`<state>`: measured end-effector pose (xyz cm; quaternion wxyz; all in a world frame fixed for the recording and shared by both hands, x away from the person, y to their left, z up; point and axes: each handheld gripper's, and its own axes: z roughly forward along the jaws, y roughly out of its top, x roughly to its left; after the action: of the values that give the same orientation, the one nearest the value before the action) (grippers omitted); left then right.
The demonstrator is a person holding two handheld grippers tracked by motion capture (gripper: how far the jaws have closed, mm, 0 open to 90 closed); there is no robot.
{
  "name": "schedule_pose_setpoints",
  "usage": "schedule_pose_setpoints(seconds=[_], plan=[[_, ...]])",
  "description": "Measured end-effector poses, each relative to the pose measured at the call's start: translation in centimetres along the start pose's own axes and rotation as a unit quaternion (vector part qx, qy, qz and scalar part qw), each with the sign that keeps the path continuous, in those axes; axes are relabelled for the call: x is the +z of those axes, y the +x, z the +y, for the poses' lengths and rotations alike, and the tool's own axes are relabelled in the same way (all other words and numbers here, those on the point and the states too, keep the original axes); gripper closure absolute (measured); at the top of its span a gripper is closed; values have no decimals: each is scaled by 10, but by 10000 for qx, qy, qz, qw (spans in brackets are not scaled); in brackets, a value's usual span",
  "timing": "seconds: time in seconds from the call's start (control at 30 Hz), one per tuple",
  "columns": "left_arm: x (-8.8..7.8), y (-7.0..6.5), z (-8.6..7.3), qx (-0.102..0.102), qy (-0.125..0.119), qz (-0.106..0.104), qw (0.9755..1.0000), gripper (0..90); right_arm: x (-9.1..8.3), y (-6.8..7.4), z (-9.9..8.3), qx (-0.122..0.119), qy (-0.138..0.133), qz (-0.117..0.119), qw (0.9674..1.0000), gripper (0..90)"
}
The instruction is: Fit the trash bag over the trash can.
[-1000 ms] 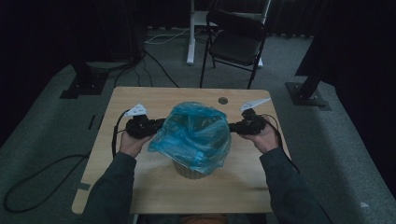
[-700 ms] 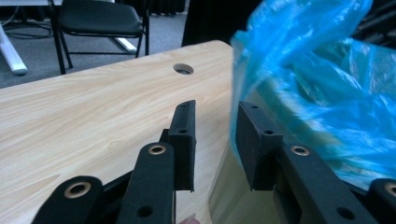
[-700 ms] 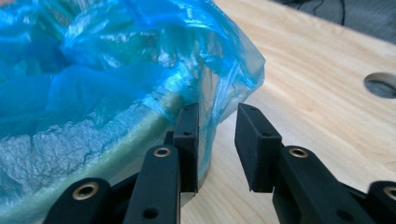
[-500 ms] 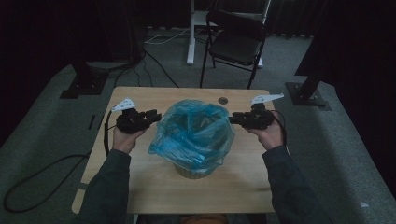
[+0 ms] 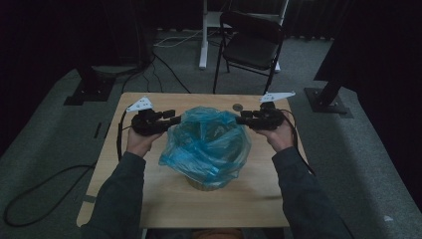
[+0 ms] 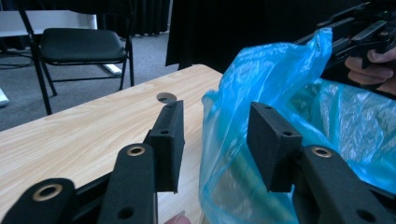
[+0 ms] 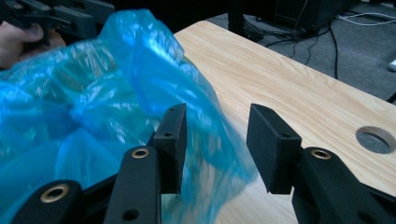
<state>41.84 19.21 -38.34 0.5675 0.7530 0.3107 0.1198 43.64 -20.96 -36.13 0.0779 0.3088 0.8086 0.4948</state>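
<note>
Bag (image 5: pixel 206 147) sits right between the two grippers, a blue plastic liner draped over a small bin (image 5: pixel 203 183) in the middle of the table (image 5: pixel 149 199). Left gripper (image 5: pixel 171 117) hangs just off its left edge, jaws parted and they've just been opening; through the left gripper view a fold of the blue film (image 6: pixel 233 140) rises in the gap, nearer the right-hand pad, but nothing pinches it. Right gripper (image 5: pixel 241 119) mirrors that on the far side, jaws likewise let go and just opening, with loose plastic (image 7: pixel 205 121) billowing past its left-hand pad and bare wood showing under the other. So both hands have released the rim, I'd say, and the step in hand looks like spreading the liner's mouth over the bin. Rim looks puffed up and uneven rather than tucked down. Next move, by my reckoning, calls for each gripper to take a fresh bite lower on the film and draw it outward and down around the bin's edge.
</note>
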Motion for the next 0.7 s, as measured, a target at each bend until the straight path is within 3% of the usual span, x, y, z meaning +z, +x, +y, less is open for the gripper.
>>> schedule_pose_setpoints(seconds=[0.07, 0.13, 0.17, 0.2, 0.27, 0.47, 0.7], plan=[[2, 0, 2, 2, 3, -10, 10000, 577, 2, -1, 1, 21, -23, 65, 10000, 577], [8, -1, 4, 57, 72, -32, 10000, 620, 7, -2, 4, 13, -9, 134, 9999, 675], [8, -1, 4, 57, 72, -32, 10000, 647, 7, -2, 4, 13, -9, 134, 9999, 675], [12, -2, 4, 104, 201, 34, 9997, 687, 8, -1, 6, -19, -13, 137, 9999, 757], [15, -1, 4, 82, 253, 89, 9996, 754, 10, -1, 7, -18, 3, 140, 9999, 804], [22, 5, 5, -30, 326, 181, 9993, 886, 13, -3, 9, 31, -12, 31, 10000, 849], [31, 12, 2, -188, 417, 313, 9985, 897, 21, -11, 7, 225, 57, -75, 9997, 853]])
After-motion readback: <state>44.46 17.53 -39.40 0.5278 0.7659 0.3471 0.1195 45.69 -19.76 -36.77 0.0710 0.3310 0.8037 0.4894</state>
